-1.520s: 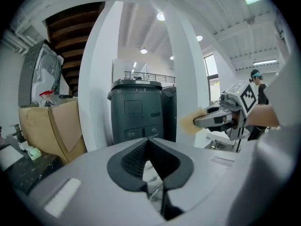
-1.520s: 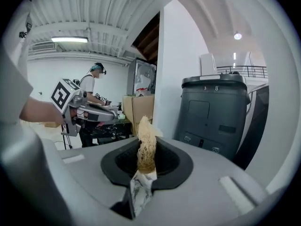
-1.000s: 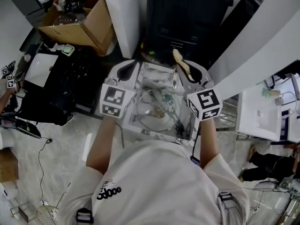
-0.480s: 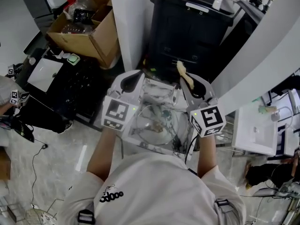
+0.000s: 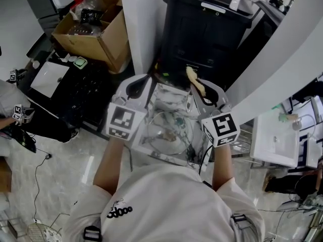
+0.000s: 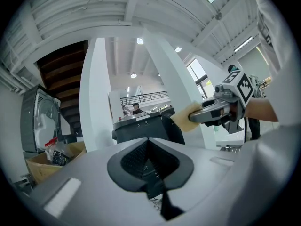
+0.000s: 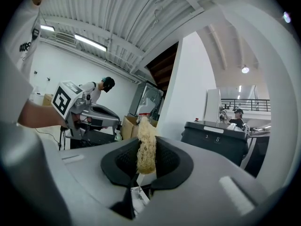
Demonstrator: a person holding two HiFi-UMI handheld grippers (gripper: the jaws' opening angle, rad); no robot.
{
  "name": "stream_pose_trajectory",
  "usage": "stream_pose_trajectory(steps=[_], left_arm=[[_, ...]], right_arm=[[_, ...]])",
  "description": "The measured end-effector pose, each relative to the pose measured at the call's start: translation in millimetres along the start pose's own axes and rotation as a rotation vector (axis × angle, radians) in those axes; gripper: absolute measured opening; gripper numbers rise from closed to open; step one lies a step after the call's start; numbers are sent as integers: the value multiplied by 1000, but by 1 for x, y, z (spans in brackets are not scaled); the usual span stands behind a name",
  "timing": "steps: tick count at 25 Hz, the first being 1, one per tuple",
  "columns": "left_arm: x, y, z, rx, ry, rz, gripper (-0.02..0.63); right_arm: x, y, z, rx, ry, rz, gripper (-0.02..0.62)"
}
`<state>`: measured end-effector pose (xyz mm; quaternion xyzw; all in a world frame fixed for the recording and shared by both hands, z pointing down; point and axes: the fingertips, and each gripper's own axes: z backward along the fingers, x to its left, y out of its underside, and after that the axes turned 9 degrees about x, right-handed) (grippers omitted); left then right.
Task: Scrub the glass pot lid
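Grey plastic jaws on the left gripper [image 5: 137, 87] are pressed together with nothing between them. In the left gripper view the dark pads meet at a thin seam. Past them there is only ceiling, white columns and a black bin [image 5: 207, 29]. This gripper is tipped up and away from the person, so its jaws point off the work.

Below and behind both sets of jaws, back toward the person's chest, the glass lid [image 5: 169, 127] lies on the marble table [image 5: 171, 92]. It sits in the gap between the two grippers, about as far from one as from the other, and looks to be lying flat. It is round, so there is no long axis to line up with. Neither gripper view shows it, since both cameras look over it.

Further right, the right gripper [image 5: 198, 88] pinches a pale, stringy sponge [image 5: 194, 77]. The sponge stands on edge between the pads and pokes out past their tips. These jaws also point up and forward, well clear of the glass.

The sponge is not yet on the lid. The coming move probably belongs to the right gripper, which would have to tip its nose down and draw back toward the person to reach the glass. The empty left gripper is equally near and could steady the rim. On smooth marble, an unheld lid may slide under the first push.
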<state>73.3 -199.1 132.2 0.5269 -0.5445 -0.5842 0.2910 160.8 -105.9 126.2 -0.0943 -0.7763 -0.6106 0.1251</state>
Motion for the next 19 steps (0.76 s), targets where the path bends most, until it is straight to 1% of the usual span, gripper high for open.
stream_pose_trajectory(steps=[19], left_arm=[[-14, 3, 4, 11, -3, 10, 12]], right_arm=[[2, 6, 7, 10, -10, -5, 48]])
